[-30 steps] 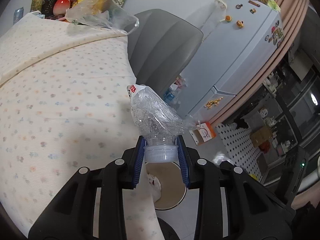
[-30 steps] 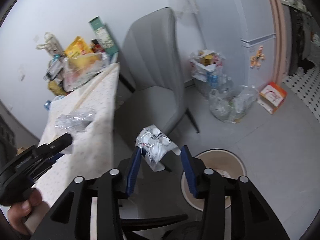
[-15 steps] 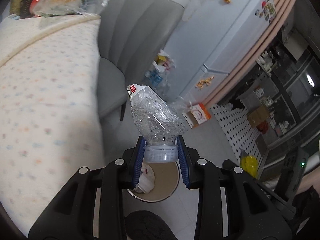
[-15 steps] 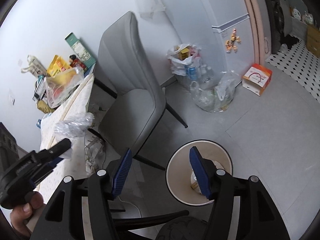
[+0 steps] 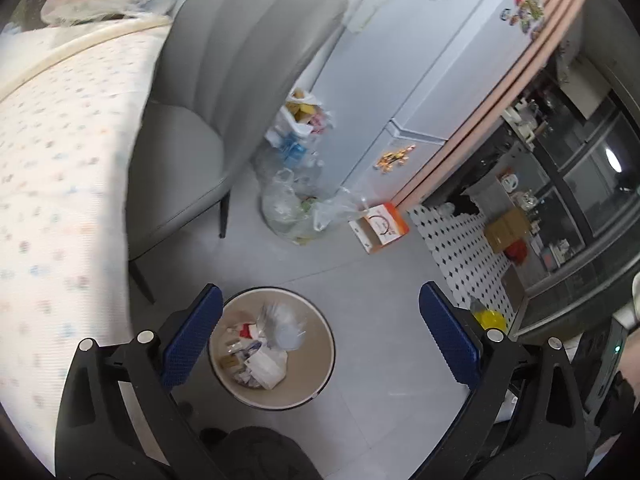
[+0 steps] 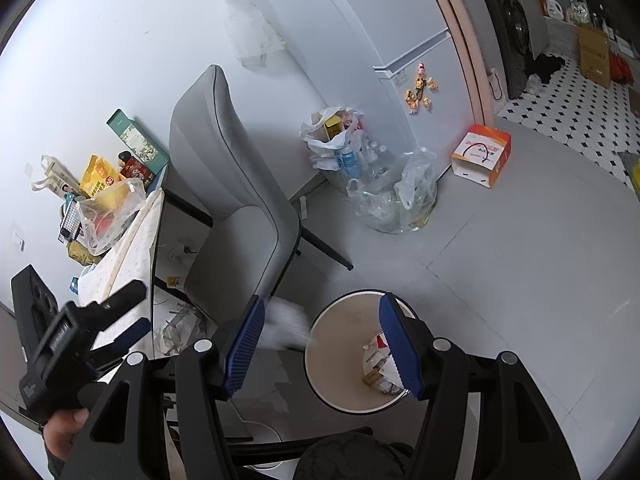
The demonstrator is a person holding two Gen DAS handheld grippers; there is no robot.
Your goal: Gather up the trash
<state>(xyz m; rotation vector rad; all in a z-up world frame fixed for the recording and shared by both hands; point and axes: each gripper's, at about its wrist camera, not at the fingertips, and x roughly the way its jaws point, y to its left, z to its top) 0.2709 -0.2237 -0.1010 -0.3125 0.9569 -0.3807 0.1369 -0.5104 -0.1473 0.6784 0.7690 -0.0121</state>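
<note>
A round beige trash bin (image 5: 316,376) stands on the grey floor below both grippers; it also shows in the right wrist view (image 6: 332,372). Inside lie paper scraps and the crushed clear plastic bottle (image 5: 280,326). In the right wrist view the bottle (image 6: 286,328) is a blurred shape in the air just left of the bin's rim. My left gripper (image 5: 318,338) is open wide and empty above the bin. My right gripper (image 6: 322,344) is open and empty above the bin. The left gripper also shows at the lower left of the right wrist view (image 6: 100,332).
A grey chair (image 5: 224,92) stands beside the table with the dotted cloth (image 5: 52,184). Bags of bottles and trash (image 5: 296,184) and an orange box (image 5: 378,228) sit on the floor by the white fridge (image 5: 420,52). Packages crowd the table's far end (image 6: 100,192).
My left gripper has opened and let go of the crushed bottle, which has dropped toward the bin. My right gripper dropped its blister pack earlier and stays open above the bin.
</note>
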